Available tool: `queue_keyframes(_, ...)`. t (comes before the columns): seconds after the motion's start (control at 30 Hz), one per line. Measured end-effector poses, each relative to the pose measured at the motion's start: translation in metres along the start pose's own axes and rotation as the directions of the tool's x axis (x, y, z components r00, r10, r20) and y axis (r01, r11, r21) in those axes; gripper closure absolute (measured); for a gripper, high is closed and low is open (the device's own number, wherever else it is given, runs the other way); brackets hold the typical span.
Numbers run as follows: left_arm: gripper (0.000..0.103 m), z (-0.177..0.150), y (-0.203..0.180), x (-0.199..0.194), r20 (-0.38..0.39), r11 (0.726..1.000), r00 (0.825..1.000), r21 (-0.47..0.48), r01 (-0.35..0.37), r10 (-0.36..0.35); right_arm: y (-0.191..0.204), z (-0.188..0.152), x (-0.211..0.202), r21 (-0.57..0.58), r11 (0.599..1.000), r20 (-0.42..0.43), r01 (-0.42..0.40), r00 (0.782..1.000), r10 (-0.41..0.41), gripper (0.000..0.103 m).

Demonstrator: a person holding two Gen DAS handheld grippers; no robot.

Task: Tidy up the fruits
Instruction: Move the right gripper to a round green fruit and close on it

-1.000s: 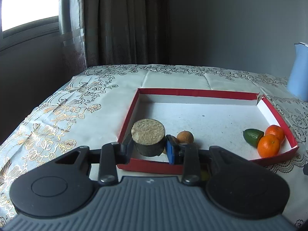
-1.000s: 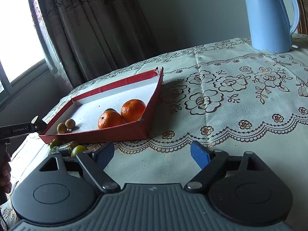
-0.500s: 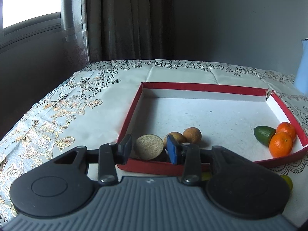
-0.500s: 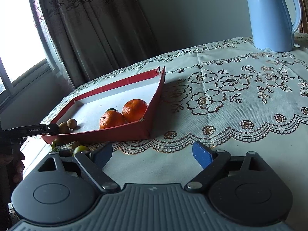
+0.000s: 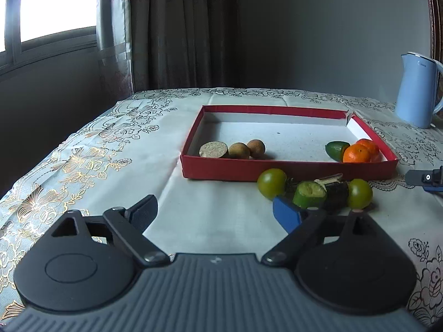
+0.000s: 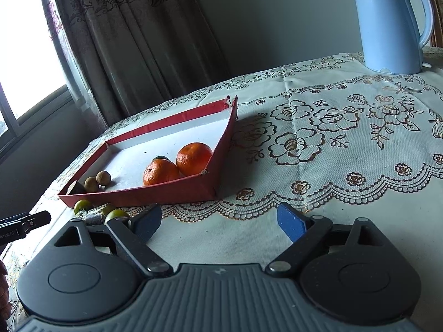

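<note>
1. My left gripper (image 5: 214, 210) has just been opening; its jaws now stand wide with nothing between them, over bare tablecloth (image 5: 116, 166) short of the tray's near wall.
2. My right gripper (image 6: 218, 221) is also spread wide and empty, near the front edge of the table.
3. Done so far, as I judge it: the cut brown piece (image 5: 213, 149) lies in the tray's near left corner, touching two small brown round fruits (image 5: 247, 149). In the near right corner sit two oranges (image 5: 360, 152) and a green fruit (image 5: 336, 148) beside them.
4. Left to do: a cluster lies on the cloth just outside the near wall of the red tray (image 5: 277, 170) — two round green fruits (image 5: 272, 182), a cut green chunk (image 5: 308, 193) and a dark piece (image 5: 336, 191) between them. I'd say a bit over half is sorted.
5. The tray is shallow cardboard, red outside, white and speckled inside, one far corner split. The oranges have dimpled skin; the green rounds look smooth and glossy; the brown piece shows a rough, pale cut face. The cloth is pale with gold flower print and a scalloped lace border.
6. A light blue kettle (image 6: 387, 25) stands at the far right of the table.
</note>
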State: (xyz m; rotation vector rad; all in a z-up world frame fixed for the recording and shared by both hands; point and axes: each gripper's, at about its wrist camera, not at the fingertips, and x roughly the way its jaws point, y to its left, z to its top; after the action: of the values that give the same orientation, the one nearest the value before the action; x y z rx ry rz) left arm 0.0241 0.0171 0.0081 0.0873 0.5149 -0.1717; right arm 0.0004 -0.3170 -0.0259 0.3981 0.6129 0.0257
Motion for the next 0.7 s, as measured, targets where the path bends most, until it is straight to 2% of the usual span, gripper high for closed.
queue_keyframes(0.17,0.011,-0.017,-0.012,0.002,-0.016,0.998,1.0,0.053,-0.021,0.022,0.014,-0.002,-0.003,-0.071,0.996,0.029,0.056,0.998,-0.054,0.012)
queue_keyframes(0.3,0.006,-0.017,-0.014,0.004,-0.017,0.997,1.0,0.068,-0.021,0.023,0.038,-0.008,-0.003,-0.148,0.989,0.031,0.005,1.0,-0.001,0.012)
queue_keyframes(0.5,0.004,-0.017,-0.011,0.013,-0.079,0.998,0.996,0.058,-0.025,0.03,0.083,-0.014,0.007,-0.309,0.951,0.016,-0.03,0.999,0.037,0.012)
queue_keyframes(0.6,0.0,-0.017,-0.007,0.016,-0.106,0.999,0.994,0.032,-0.024,0.027,0.102,-0.017,0.014,-0.395,0.918,0.002,-0.027,1.0,0.03,0.012)
queue_keyframes(0.7,0.0,-0.017,-0.002,0.018,-0.126,1.0,0.992,0.0,-0.011,0.011,0.109,-0.019,0.021,-0.432,0.901,-0.022,-0.029,1.0,0.022,0.012)
